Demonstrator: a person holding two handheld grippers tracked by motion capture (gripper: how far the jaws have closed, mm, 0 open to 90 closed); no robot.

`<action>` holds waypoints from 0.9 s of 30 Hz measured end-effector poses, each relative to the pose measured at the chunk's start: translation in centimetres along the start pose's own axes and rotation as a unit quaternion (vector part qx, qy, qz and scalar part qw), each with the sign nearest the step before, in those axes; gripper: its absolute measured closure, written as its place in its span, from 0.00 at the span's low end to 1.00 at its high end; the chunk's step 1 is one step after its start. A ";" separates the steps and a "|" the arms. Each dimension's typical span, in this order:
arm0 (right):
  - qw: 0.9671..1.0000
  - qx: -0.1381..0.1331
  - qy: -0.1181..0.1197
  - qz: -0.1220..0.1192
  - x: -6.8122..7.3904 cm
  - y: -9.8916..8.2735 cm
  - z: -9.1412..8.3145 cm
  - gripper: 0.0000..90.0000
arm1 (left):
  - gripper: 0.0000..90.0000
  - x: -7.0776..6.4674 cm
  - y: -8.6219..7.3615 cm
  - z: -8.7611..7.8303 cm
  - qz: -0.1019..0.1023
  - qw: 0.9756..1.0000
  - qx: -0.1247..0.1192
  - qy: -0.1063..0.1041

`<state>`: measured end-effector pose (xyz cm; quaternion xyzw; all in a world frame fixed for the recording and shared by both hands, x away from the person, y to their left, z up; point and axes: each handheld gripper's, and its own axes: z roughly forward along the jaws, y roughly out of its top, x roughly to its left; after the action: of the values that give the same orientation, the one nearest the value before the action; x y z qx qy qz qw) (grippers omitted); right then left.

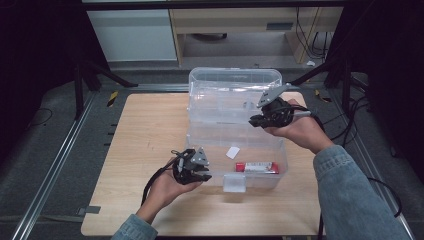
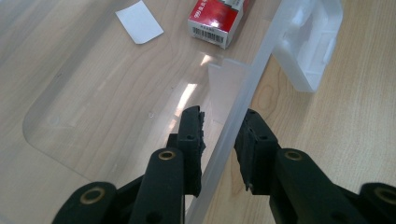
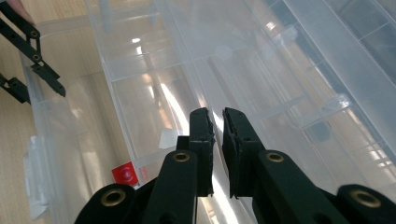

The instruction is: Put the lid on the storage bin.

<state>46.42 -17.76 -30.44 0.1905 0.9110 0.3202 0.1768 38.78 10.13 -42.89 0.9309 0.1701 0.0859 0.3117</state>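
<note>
A clear plastic storage box [image 1: 281, 150] stands on the wooden table with its lid [image 1: 225, 82] raised upright at the back. Inside lie a red carton [image 1: 257, 167] [image 2: 217, 21] [image 3: 125, 173] and a white paper slip [image 1: 233, 152] [image 2: 139, 21]. My left gripper [image 1: 197, 175] [image 2: 222, 116] sits at the box's front left corner. Its jaws straddle the front wall [image 2: 233, 135], one inside and one outside, pressed against it. My right gripper [image 1: 257, 120] [image 3: 218, 114] is up at the lid's right side, its jaws nearly together on the lid's clear plastic [image 3: 280, 70].
A clear latch tab [image 1: 234, 182] [image 2: 310, 42] hangs off the box's front wall. Bare table [image 1: 150, 130] spreads left of the box and along the front edge. Metal rails and cables run on the floor to both sides, with cabinets behind.
</note>
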 end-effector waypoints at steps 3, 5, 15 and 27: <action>1.000 -0.004 0.001 -0.002 0.4 -0.3 -0.2 0.92 | 0.79 0.0 0.0 0.0 0.000 1.000 0.001 0.002; 1.000 -0.005 0.001 -0.001 0.3 -0.3 -0.3 0.92 | 0.79 0.1 0.1 0.0 -0.001 1.000 0.003 0.003; 1.000 -0.001 -0.001 0.009 -1.7 0.1 0.5 0.90 | 0.78 1.3 1.2 0.9 -0.008 1.000 0.001 0.011; 1.000 -0.008 -0.002 0.011 -1.1 -0.5 0.1 0.91 | 0.78 1.5 1.3 1.1 -0.006 1.000 -0.001 0.011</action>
<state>47.32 -18.55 -30.64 0.1993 0.9062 0.3288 0.1763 40.86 9.10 -42.88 0.9286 0.1789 0.0950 0.3110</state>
